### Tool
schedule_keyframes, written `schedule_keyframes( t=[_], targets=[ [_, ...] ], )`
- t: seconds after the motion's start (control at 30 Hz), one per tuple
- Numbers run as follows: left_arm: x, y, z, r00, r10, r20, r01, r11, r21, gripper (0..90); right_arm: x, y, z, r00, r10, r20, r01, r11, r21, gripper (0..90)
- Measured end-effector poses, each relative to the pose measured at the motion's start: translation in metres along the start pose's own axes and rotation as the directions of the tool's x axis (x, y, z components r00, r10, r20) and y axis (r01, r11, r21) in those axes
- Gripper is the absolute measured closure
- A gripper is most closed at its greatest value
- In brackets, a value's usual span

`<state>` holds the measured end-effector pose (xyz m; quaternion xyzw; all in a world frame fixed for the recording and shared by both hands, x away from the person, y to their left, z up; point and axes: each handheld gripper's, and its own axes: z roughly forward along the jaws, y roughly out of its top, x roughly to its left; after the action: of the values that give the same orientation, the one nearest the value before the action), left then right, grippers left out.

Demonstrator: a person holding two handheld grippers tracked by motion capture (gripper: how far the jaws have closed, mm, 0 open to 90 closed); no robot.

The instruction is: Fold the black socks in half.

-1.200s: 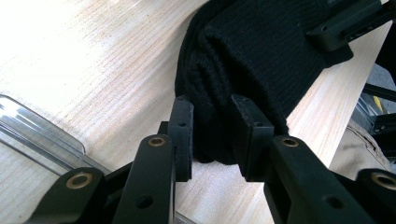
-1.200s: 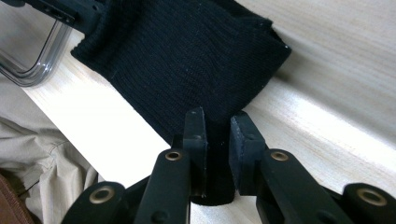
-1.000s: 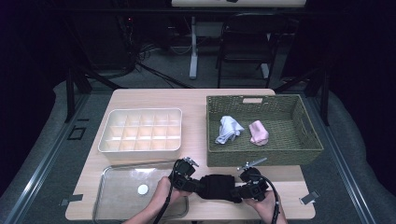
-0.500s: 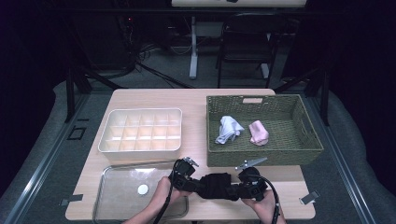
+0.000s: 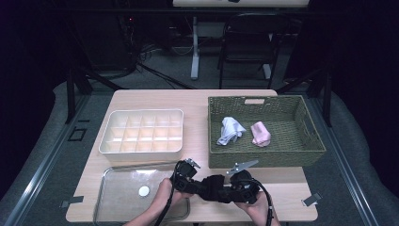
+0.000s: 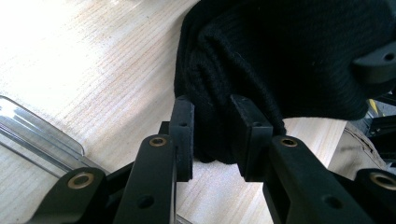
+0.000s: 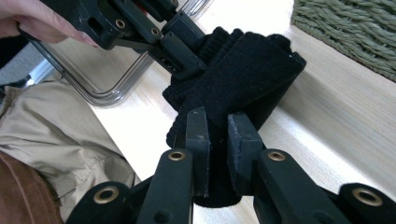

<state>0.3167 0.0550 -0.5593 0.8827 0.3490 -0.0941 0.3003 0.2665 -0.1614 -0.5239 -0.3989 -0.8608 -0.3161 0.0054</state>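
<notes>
— Where's the black knit cloth [image 5: 214,187]?

— At the table's [image 5: 155,101] near edge, pinched between both my tongs: left tongs [image 6: 212,135] on one end, right tongs [image 7: 217,140] on the other.

— Advice?

— I'd keep both grips firm and fold evenly.

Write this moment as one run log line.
left gripper: shut on black knit cloth | right gripper: shut on black knit cloth | place: table, near edge

Honestly can't read any text, labels or numbers anywhere here. No brand marks either, just plain surfaces all round.
</notes>
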Motion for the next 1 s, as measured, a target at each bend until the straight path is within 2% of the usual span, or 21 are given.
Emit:
schedule_keyframes(
  t=[0.3, 0.57, 1.0],
  targets=[
    [0.000, 0.000, 0.000, 1.0000, -0.003, 0.002, 0.003, 1.0000, 0.002, 71.8, 0.007, 0.004, 0.008, 0.9995, -0.030, 0.011, 0.030, 1.000, 0.004, 80.4],
    [-0.001, 0.000, 0.001, 0.9999, 0.001, -0.012, -0.001, 1.0000, 0.003, 71.8, 0.015, 0.008, 0.013, 0.9969, -0.077, 0.019, 0.077, 0.997, 0.016, 80.4],
    [-0.001, 0.001, 0.001, 0.9999, 0.008, -0.010, -0.008, 0.9999, 0.006, 71.2, 0.015, 0.008, 0.024, 0.9961, -0.086, 0.019, 0.085, 0.996, 0.027, 79.8]
  ],
)
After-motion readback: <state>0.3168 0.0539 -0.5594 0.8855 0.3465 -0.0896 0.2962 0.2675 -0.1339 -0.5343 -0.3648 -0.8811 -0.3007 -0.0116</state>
